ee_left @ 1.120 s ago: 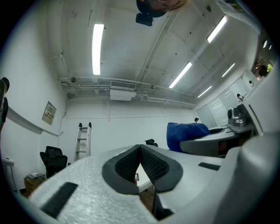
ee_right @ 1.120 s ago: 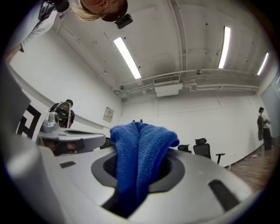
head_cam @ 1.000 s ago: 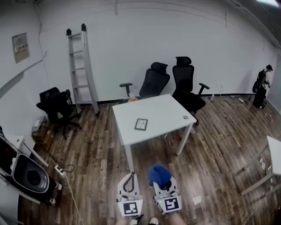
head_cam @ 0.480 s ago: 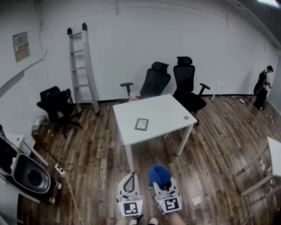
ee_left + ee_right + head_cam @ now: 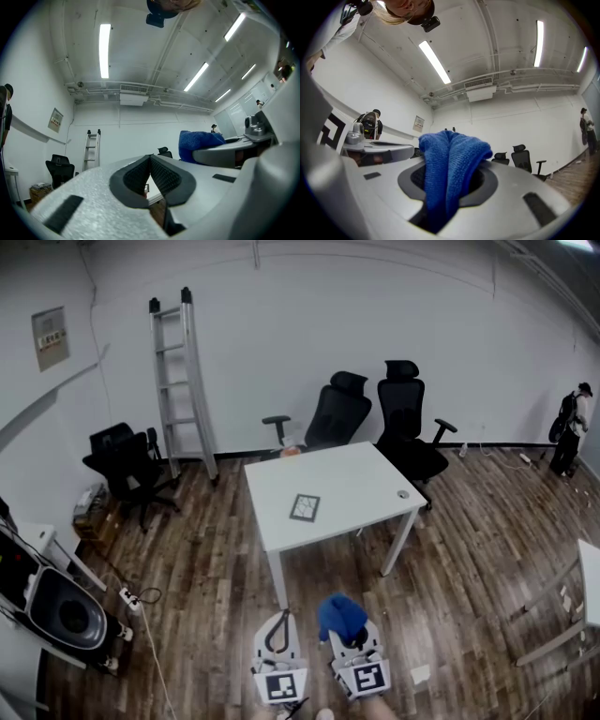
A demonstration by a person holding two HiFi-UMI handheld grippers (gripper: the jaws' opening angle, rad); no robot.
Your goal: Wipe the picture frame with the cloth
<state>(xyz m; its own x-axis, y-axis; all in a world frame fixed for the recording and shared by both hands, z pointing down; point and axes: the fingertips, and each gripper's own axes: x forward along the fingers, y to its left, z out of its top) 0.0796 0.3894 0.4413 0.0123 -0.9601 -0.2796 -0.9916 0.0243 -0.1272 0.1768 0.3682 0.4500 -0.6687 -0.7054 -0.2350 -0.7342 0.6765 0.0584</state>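
A small picture frame (image 5: pixel 304 507) lies flat near the middle of a white table (image 5: pixel 366 479), well ahead of both grippers. My right gripper (image 5: pixel 343 620) is held low over the floor, shut on a blue cloth (image 5: pixel 340 613) that bulges out of its jaws; in the right gripper view the blue cloth (image 5: pixel 451 161) fills the gap. My left gripper (image 5: pixel 276 626) hangs beside it, jaws closed together with nothing between them, and its tip (image 5: pixel 150 164) points upward. The cloth (image 5: pixel 199 143) also shows in the left gripper view.
Two black office chairs (image 5: pixel 373 418) stand behind the table. A ladder (image 5: pixel 183 381) leans on the back wall, with another black chair (image 5: pixel 127 465) at the left. A dark round machine (image 5: pixel 58 610) sits at the far left, and a second white table (image 5: pixel 586 573) at the right.
The head view has shifted slightly, so the table and chairs sit a little further right and lower. Both grippers stay in place near the bottom edge.
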